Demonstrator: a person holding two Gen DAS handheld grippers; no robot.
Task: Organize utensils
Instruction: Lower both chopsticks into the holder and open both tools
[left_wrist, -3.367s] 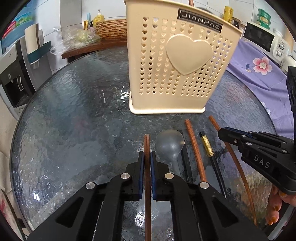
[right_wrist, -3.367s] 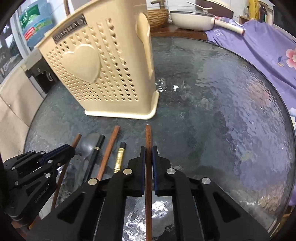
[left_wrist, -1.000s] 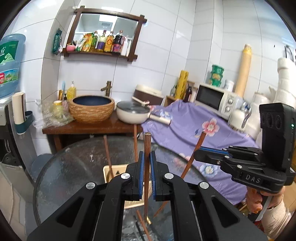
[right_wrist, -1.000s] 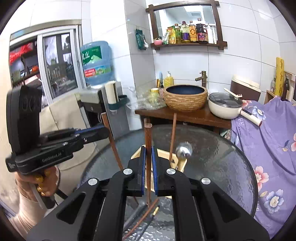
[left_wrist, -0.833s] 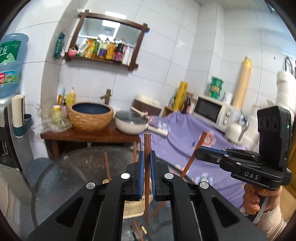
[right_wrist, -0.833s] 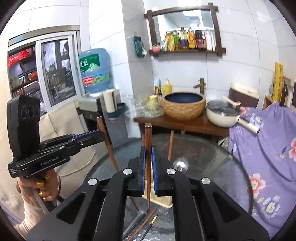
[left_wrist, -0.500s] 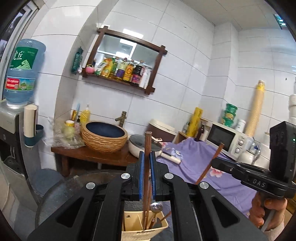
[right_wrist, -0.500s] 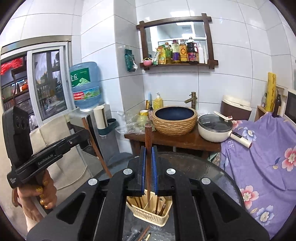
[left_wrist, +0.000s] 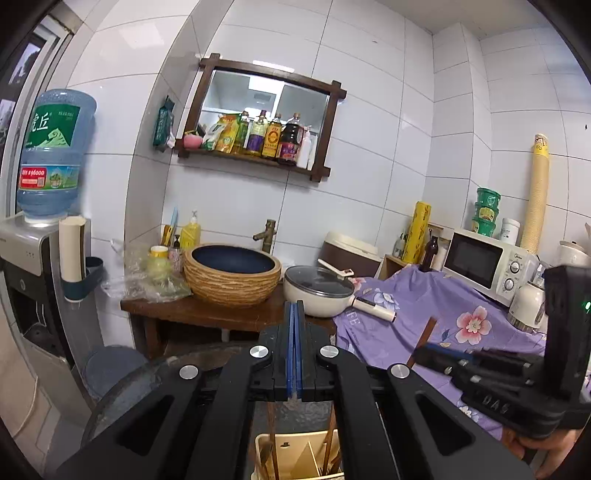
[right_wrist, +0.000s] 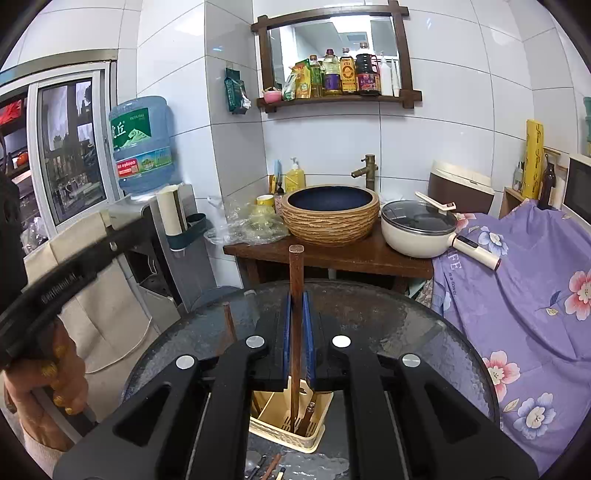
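Observation:
My left gripper (left_wrist: 294, 314) hangs above the cream utensil holder (left_wrist: 286, 445). Its jaws are closing, the blue pads meet, and nothing is between them. Brown chopsticks (left_wrist: 272, 432) stand in the holder below it. My right gripper (right_wrist: 296, 306) is shut on an upright brown wooden chopstick (right_wrist: 296, 266). That chopstick's lower end reaches down into the holder (right_wrist: 280, 437). In the left wrist view the right gripper (left_wrist: 423, 354) shows at the right with its chopstick (left_wrist: 425, 334) sticking up. The left gripper (right_wrist: 122, 240) is a blur at the left of the right wrist view.
The holder stands on a round dark glass table (right_wrist: 406, 332). A few loose utensils (right_wrist: 267, 466) lie in front of it. Behind are a wooden side table (right_wrist: 332, 254) with a basin and a pan, a purple flowered cloth (right_wrist: 524, 295) and a water dispenser (right_wrist: 144, 221).
The chopstick that stood between my left gripper's pads is gone, and the pads have come together. Both views have lifted away from the table. My right gripper still holds its chopstick.

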